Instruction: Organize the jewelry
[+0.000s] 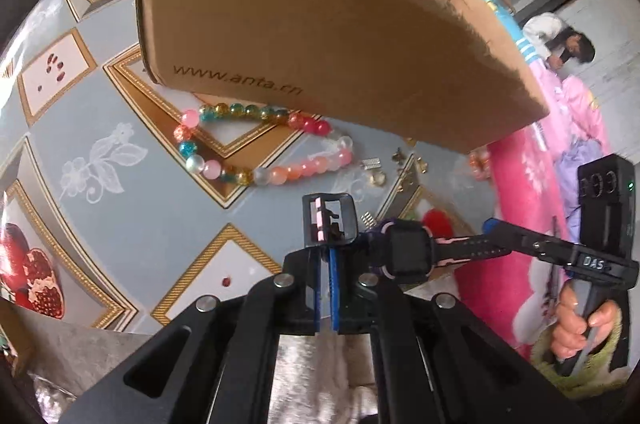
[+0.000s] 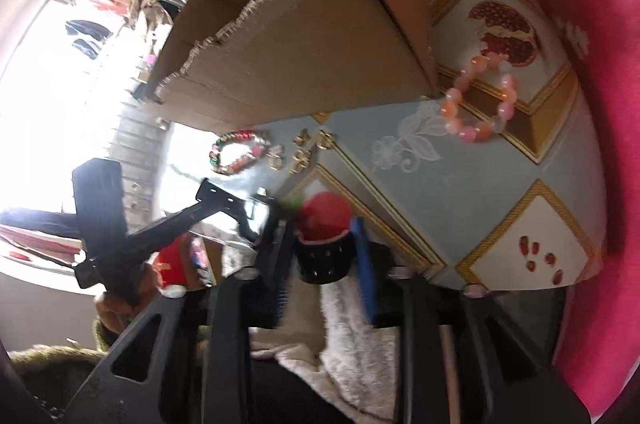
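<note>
Watch strap pinched in the left tool; right tool spread around its other strap end.

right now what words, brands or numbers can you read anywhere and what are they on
"www.anta.cn" is printed on the side of the cardboard box.
"DAS" stands on a small label on the right gripper, seen in the left wrist view.
No other text shows: the watch face is dark and blank, and the right wrist view is too blurred to read anything.
</note>
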`<state>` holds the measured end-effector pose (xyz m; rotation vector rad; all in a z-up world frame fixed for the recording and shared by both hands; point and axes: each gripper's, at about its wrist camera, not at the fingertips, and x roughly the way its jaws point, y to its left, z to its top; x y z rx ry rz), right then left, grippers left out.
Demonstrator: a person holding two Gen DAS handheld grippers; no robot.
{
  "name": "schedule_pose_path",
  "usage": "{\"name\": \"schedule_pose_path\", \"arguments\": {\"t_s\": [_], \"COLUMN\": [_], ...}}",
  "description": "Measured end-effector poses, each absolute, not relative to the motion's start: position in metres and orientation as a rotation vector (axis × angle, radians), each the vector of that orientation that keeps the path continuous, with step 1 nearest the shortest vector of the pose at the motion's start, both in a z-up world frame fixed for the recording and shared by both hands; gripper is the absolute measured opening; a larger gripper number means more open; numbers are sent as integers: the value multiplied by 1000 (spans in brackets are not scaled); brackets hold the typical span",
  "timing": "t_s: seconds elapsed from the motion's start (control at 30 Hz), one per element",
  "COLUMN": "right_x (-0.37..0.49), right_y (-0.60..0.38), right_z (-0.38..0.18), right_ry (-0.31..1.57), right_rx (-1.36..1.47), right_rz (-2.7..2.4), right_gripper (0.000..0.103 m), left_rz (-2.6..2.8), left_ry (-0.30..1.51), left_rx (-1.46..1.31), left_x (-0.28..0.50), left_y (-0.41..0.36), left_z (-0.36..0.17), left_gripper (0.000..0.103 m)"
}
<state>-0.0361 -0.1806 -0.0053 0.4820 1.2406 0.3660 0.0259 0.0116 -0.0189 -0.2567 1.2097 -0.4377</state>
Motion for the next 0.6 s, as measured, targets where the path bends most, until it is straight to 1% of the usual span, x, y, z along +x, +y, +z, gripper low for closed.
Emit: {"name": "schedule_pose_path", "arguments": {"t_s": [0.03, 0.13, 0.23, 0.33, 0.37, 0.43, 0.57, 0.6], "right_x": [-38, -38, -36, -24, -17, -7, 13, 17], "right_y": [-181, -183, -186, -173, -162, -139, -97, -91], "right_z": [-4, 9, 29, 36, 35, 28, 14, 11], "right_ry": [1238, 1198, 1126, 1110, 1119, 1150, 1226, 1248], "right_rx": [449, 341, 302, 290, 283, 267, 205, 195], "right_rz": [344, 277, 288, 359, 400, 465, 557, 569], "right_gripper": [44, 45, 45, 44, 42, 34, 26, 23], "left_rz": [-431, -423, -427, -436, -441, -448, -453, -453], "left_ry": [1204, 1203, 1207, 1201, 1199, 1202, 1200, 1198], "left_rx": [-236, -208, -189, -160, -151, -143, -157, -158], "left_x": [24, 25, 25, 24, 23, 23, 21, 21], "left_y": [10, 4, 5, 6, 6, 6, 10, 9], "left_z": [-19, -22, -24, -24, -24, -24, -25, -25], "left_gripper": [3, 3, 3, 3, 3, 3, 3, 3]}}
